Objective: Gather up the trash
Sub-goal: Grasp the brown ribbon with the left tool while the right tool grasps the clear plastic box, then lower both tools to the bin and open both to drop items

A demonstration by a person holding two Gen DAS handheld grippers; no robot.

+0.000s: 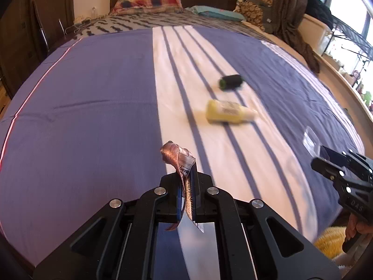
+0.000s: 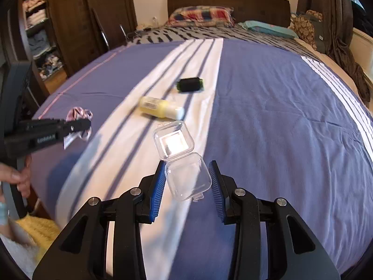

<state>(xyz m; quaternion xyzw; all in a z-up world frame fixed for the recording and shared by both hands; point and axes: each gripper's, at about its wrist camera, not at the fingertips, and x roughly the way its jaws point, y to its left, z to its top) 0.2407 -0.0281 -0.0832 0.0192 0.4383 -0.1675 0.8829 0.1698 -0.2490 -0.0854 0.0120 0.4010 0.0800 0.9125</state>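
Note:
My left gripper [image 1: 187,175] is shut on a crumpled pink foil wrapper [image 1: 178,157], held above the purple and white striped bedspread [image 1: 93,107]. From the right wrist view, the same gripper [image 2: 81,124] and wrapper [image 2: 78,114] show at the left. My right gripper [image 2: 187,164] is shut on a small clear hinged plastic box [image 2: 186,182], whose lid [image 2: 173,140] stands open. A yellow bottle [image 2: 160,107] lies on its side on the white stripe. Just beyond it lies a black spool [image 2: 190,84]. Both also show in the left wrist view: bottle [image 1: 227,112], spool [image 1: 231,82].
Pillows [image 2: 200,15] and a dark headboard [image 2: 228,2] are at the far end of the bed. A wooden wardrobe [image 2: 70,28] stands to the left, a shelf and window [image 1: 349,37] to the right. Something yellow [image 2: 39,231] sits below the bed's near edge beside a person's hand [image 2: 18,177].

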